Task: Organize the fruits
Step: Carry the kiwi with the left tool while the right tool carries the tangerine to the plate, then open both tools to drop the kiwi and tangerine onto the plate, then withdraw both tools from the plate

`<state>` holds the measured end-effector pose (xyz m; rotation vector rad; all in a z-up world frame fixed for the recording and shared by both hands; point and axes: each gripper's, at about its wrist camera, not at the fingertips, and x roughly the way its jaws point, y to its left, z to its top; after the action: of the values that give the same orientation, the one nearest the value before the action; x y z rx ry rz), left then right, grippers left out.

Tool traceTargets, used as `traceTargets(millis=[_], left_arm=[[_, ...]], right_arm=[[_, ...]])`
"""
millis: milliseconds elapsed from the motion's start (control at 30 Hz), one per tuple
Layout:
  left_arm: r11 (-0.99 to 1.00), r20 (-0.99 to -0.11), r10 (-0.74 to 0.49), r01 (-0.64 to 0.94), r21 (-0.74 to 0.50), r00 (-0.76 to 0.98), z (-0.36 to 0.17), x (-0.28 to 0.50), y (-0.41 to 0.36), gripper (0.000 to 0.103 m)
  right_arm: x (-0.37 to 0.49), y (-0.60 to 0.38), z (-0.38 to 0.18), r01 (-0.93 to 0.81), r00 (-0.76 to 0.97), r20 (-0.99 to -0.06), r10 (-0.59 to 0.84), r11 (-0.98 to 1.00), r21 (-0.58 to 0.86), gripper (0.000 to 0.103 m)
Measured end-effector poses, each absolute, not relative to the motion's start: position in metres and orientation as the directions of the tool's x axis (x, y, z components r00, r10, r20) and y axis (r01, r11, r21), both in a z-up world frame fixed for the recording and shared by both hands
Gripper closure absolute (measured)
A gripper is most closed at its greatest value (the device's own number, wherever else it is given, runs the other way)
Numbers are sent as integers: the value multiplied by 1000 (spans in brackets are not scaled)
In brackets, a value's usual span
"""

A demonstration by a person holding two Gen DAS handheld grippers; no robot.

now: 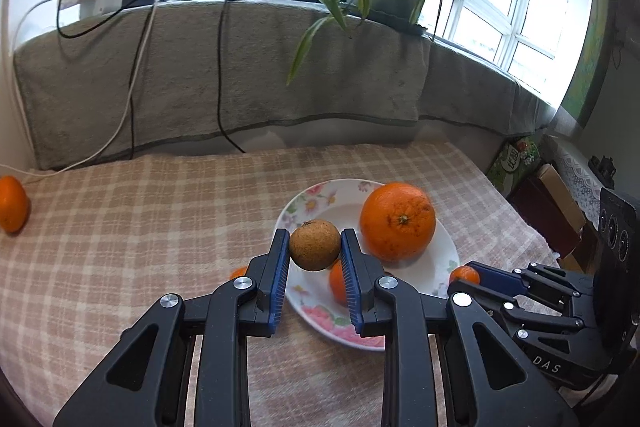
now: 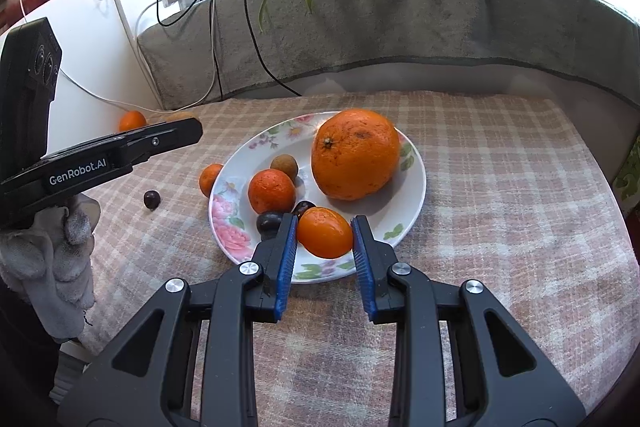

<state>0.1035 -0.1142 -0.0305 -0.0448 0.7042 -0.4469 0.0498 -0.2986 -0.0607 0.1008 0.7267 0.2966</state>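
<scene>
Fruits partly gathered on floral plate [image 2: 416, 183] at frame centre, on checked cloth [image 2: 500, 187].

Left gripper [image 1: 315, 247]: clenched on brown round fruit [image 1: 315, 245], pinched between blue pads above near rim of plate [image 1: 448, 267], lower centre of left wrist view. In right wrist view, same gripper seen side-on at left edge [image 2: 192, 131], held by gloved hand [image 2: 56, 247]; label reads "GenRobot.AI".

Right gripper [image 2: 325, 237]: clenched on small orange fruit [image 2: 325, 233], over near rim of plate, lower centre of frame. Body visible lower right of left wrist view [image 1: 466, 275], lettering "DAS" legible, rest cut off.

On plate: large orange [image 2: 355, 155] upper right, mandarin [image 2: 271, 191] left of it, brown fruit [image 2: 285, 166] behind, two dark fruits [image 2: 268, 223] at near side.

Off plate: mandarin [image 2: 209, 179] touching left rim, dark fruit [image 2: 152, 199] further left, orange fruit [image 2: 132, 121] upper left near wall.

Green box [image 1: 516, 159] at right edge: printed characters, unreadable.
</scene>
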Motion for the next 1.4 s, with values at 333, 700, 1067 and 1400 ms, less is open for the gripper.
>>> traceTargets(millis=[333, 700, 1067, 1400], left_arm=[[889, -621, -436, 418, -185, 652, -32, 110, -136, 79], [887, -626, -435, 427, -176, 647, -33, 110, -141, 79], [889, -620, -432, 427, -167, 655, -29, 107, -142, 70], [895, -609, -420, 420, -152, 673, -22, 102, -143, 23]], right_arm=[[53, -296, -63, -232, 702, -646, 301, 954, 192, 74], [55, -295, -65, -230, 700, -649, 298, 954, 190, 74], [51, -294, -62, -234, 719, -628, 298, 955, 185, 41], [47, -291, -58, -236, 732, -614, 295, 955, 178, 17]])
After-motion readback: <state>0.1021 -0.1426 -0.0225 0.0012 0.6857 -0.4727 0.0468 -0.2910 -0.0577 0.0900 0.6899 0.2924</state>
